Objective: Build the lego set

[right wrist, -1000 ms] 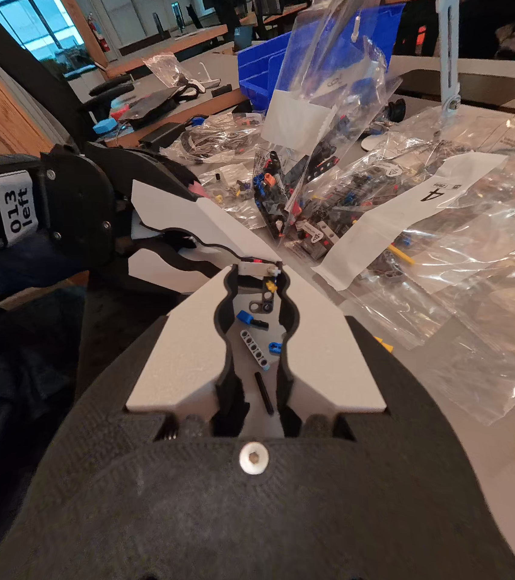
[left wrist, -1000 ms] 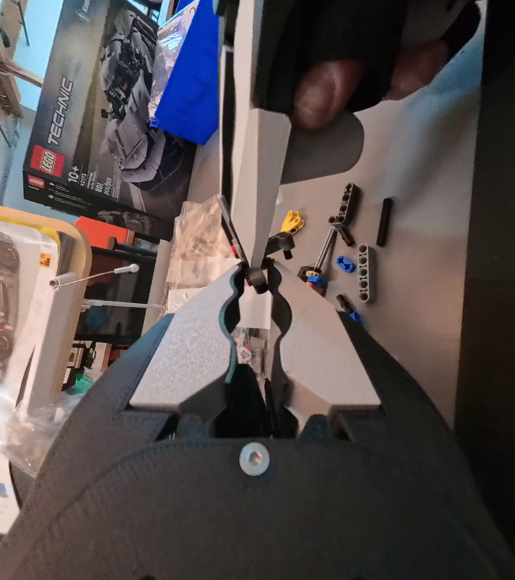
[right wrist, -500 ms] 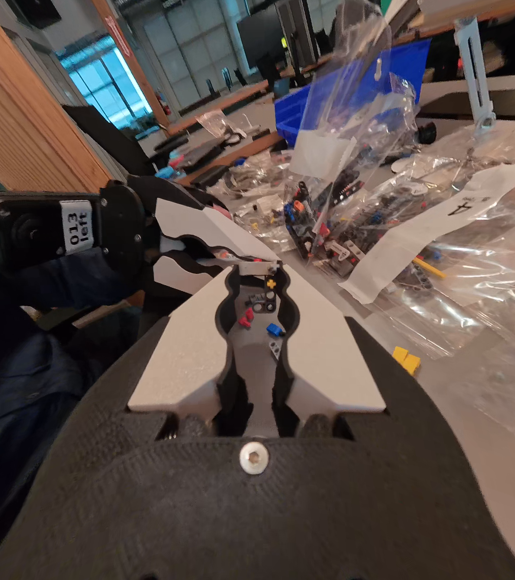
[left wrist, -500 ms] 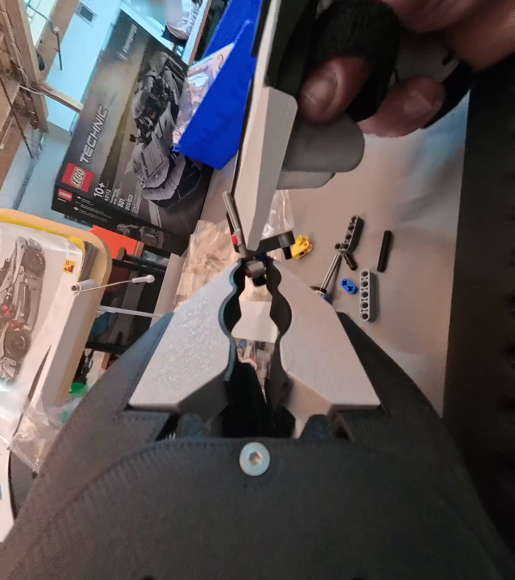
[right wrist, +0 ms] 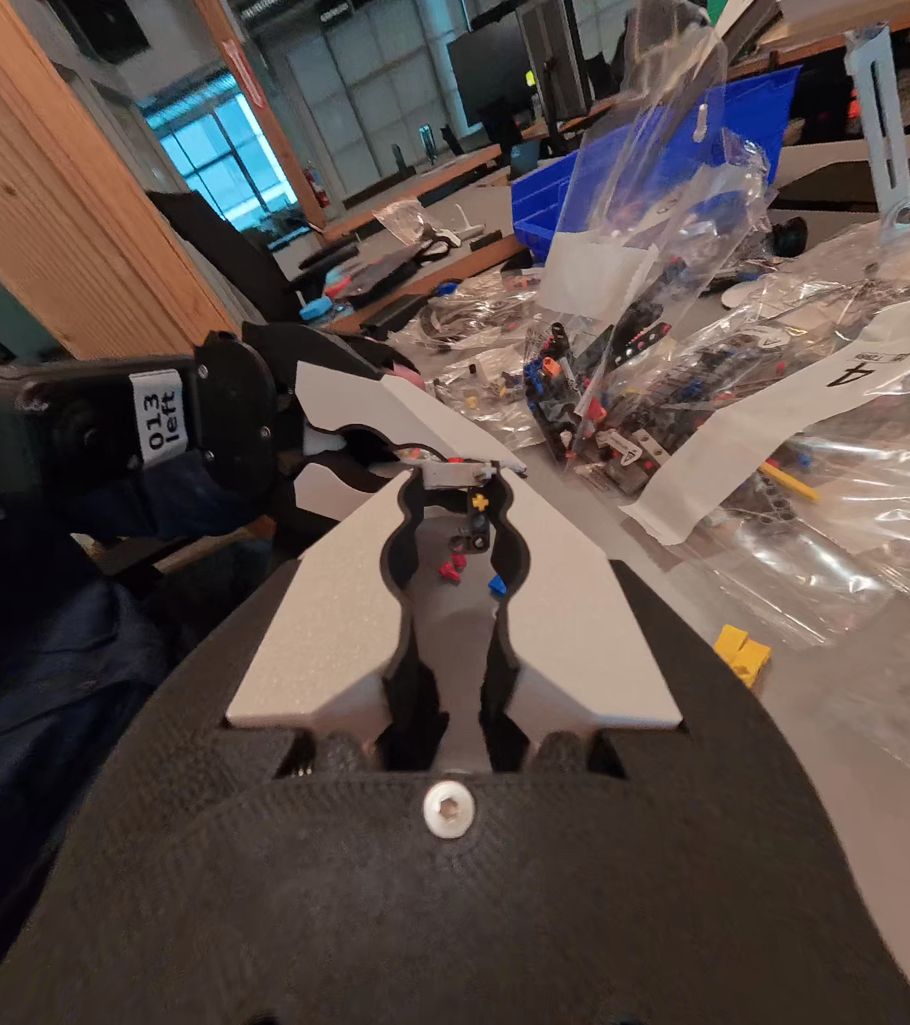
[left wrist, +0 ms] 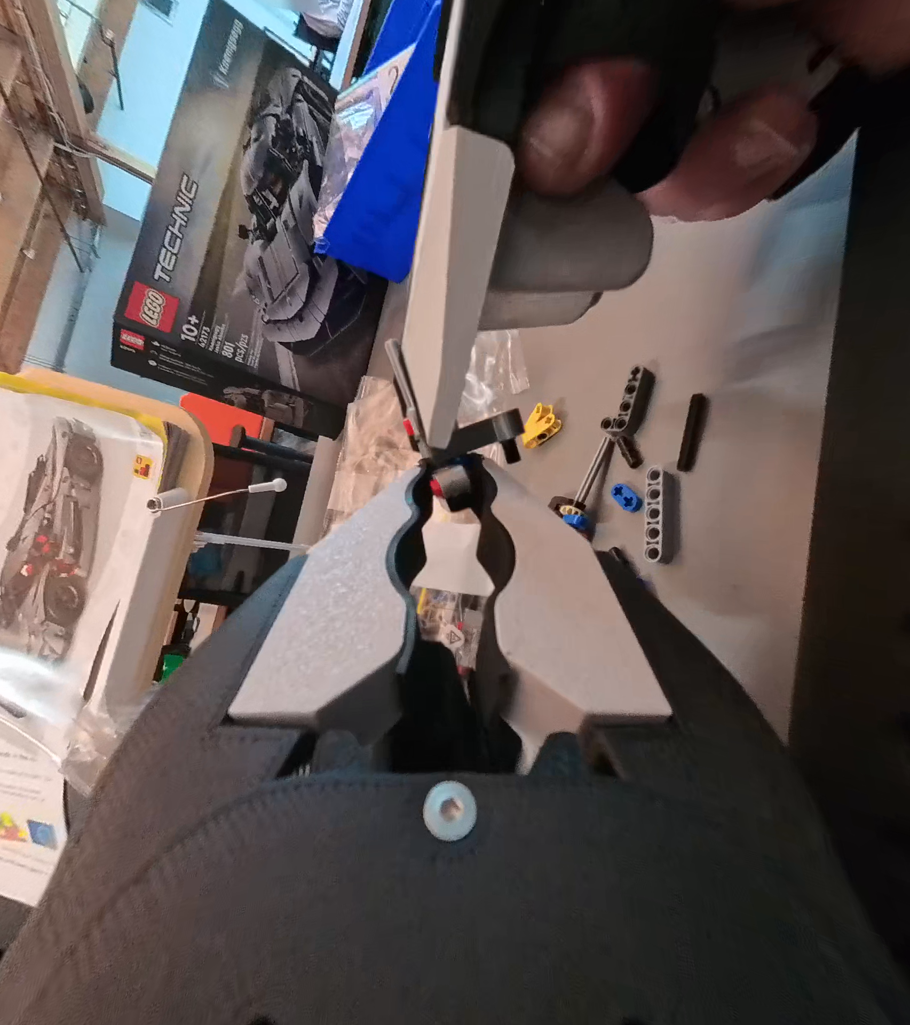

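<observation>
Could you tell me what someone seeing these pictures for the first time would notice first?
Most striking is where the two tools meet: the left gripper pinches a small grey and black assembly while the right gripper closes on its other end in mid-air. Next come the loose pieces on the grey table, among them a yellow connector. Behind, clear bags of parts crowd the tabletop beside a blue bin.
</observation>
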